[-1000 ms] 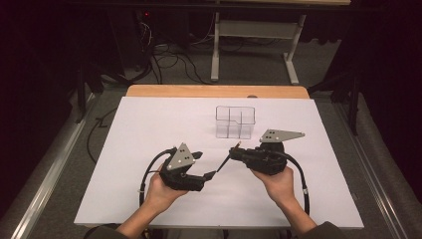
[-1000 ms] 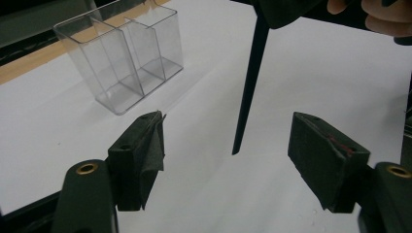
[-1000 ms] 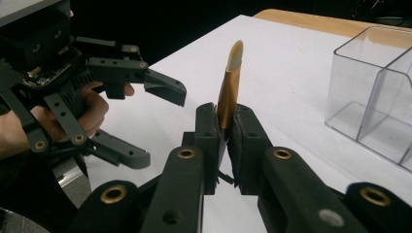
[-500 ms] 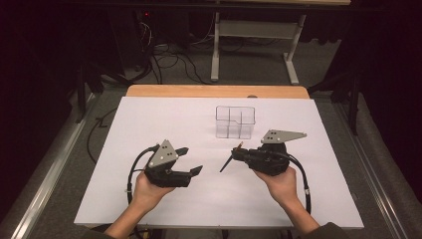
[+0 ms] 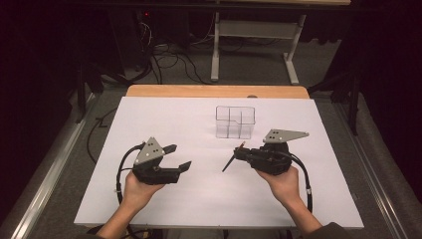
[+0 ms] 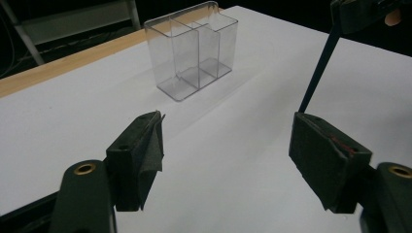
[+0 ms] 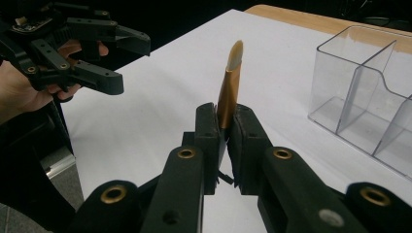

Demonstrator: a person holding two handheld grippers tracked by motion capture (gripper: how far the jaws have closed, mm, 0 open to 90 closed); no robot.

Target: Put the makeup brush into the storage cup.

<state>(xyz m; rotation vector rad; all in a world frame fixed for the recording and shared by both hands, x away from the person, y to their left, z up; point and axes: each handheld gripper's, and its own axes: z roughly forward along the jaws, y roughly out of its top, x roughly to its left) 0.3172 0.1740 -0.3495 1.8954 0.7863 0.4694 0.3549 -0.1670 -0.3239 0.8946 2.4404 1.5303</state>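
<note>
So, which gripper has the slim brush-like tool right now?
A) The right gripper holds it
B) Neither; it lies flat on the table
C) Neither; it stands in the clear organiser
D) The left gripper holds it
A: the right gripper has its jaws shut on the slim tool, whose gold end rises between them, while the left gripper is open with nothing between its jaws.

Left hand (image 5: 137, 191) enters from the near edge, gripping the black two-jaw left gripper (image 5: 178, 157) with grey three-cornered top plate, jaws spread wide and pointing right and slightly far. Right hand (image 5: 283, 184) enters from the near right, holding the matching black right gripper (image 5: 241, 152) pointed left, jaws pressed together. Both forearms angle inward; grippers sit well apart, facing each other.
</note>
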